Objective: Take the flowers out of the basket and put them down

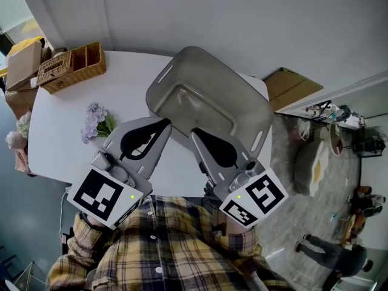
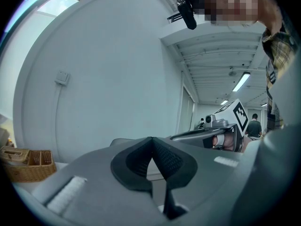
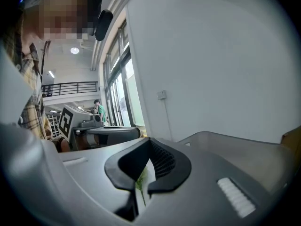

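Note:
A bunch of purple flowers (image 1: 94,121) with green leaves lies on the white table (image 1: 60,144), left of the grey plastic basket (image 1: 236,83). The basket looks empty. Both grippers hover close to my body at the table's near edge, tips toward the basket. My left gripper (image 1: 167,123) is shut with nothing in it, its pads meeting in the left gripper view (image 2: 151,138). My right gripper (image 1: 194,132) is shut too (image 3: 149,139). A green sprig (image 3: 140,182) shows through the slit below its tips. The basket's rim (image 3: 244,147) rises just beyond.
A wicker organiser (image 1: 71,66) stands at the table's far left corner, also seen in the left gripper view (image 2: 26,163). Pale flowers (image 1: 18,132) sit off the table's left edge. A cardboard box (image 1: 291,86) lies on the floor to the right.

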A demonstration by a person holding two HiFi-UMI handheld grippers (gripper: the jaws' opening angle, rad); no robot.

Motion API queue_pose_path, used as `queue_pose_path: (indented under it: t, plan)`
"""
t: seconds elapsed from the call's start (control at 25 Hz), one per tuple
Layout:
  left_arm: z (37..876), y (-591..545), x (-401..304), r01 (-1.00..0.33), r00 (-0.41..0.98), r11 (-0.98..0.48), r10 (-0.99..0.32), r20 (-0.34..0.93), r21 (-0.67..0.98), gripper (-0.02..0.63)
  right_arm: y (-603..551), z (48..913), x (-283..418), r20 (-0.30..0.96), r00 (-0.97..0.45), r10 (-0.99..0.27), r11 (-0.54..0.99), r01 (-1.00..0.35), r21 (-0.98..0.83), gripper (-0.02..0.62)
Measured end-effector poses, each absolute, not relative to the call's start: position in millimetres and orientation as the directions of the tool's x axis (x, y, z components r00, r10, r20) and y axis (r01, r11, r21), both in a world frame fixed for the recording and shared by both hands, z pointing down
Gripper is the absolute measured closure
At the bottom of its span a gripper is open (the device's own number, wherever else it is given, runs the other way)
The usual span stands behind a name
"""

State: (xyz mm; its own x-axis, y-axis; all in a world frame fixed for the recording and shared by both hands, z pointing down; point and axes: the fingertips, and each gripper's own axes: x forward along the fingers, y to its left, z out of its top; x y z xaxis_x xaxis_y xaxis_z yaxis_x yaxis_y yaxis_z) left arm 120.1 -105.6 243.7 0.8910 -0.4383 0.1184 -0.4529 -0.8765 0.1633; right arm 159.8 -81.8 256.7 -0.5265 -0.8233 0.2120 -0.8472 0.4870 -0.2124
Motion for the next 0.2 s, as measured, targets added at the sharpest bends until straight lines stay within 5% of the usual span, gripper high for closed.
queue_pose_path:
  t: [0.2]
  plan:
    - [248.1,-103.0,114.9,-0.447,0.894,-0.880,-0.433,0.113,0.162,0.594,-79.4,261.0,151.8,0.221,-0.537,-0.814,0.500,-0.842,-0.202,0.591]
